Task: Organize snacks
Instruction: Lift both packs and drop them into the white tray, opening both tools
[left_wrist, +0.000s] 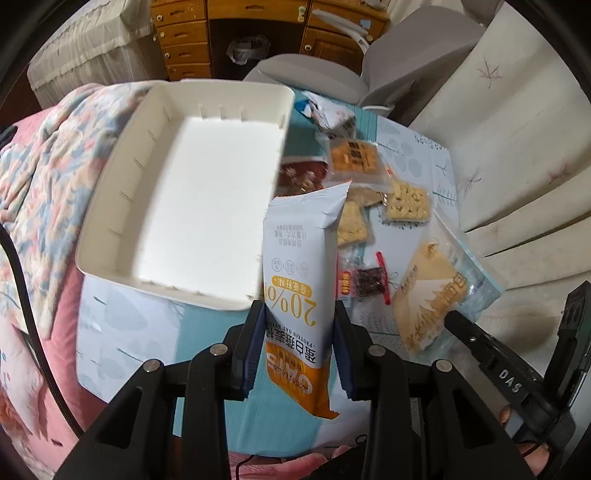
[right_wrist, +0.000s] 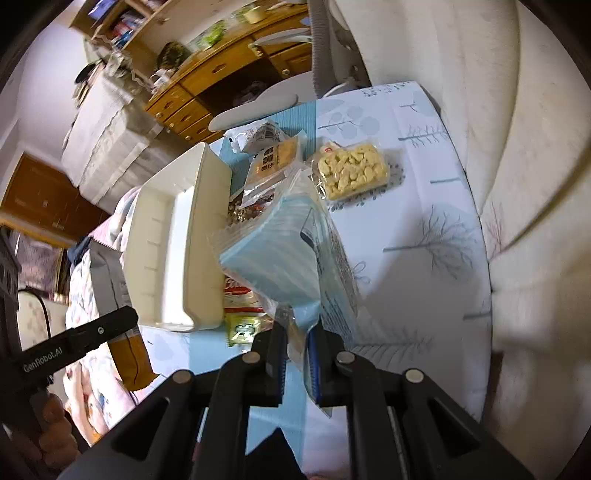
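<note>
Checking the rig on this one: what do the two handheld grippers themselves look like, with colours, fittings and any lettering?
Both are matte black plastic with angular scissor-like linkages pinned by round silver rivets. The left gripper and right gripper each carry dark blue ribbed pads on the fingers. Seen from the opposite camera, one side bar reads "GenRobot.AI", the other "DAS", both in white. A thin black cable trails at the left.

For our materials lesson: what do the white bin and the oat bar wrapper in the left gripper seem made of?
White bin: probably rigid plastic, smooth and matte, with moulded ribs inside. Oat bar wrapper, in the left gripper: likely thin printed plastic film, crimped and serrated at the end.
</note>
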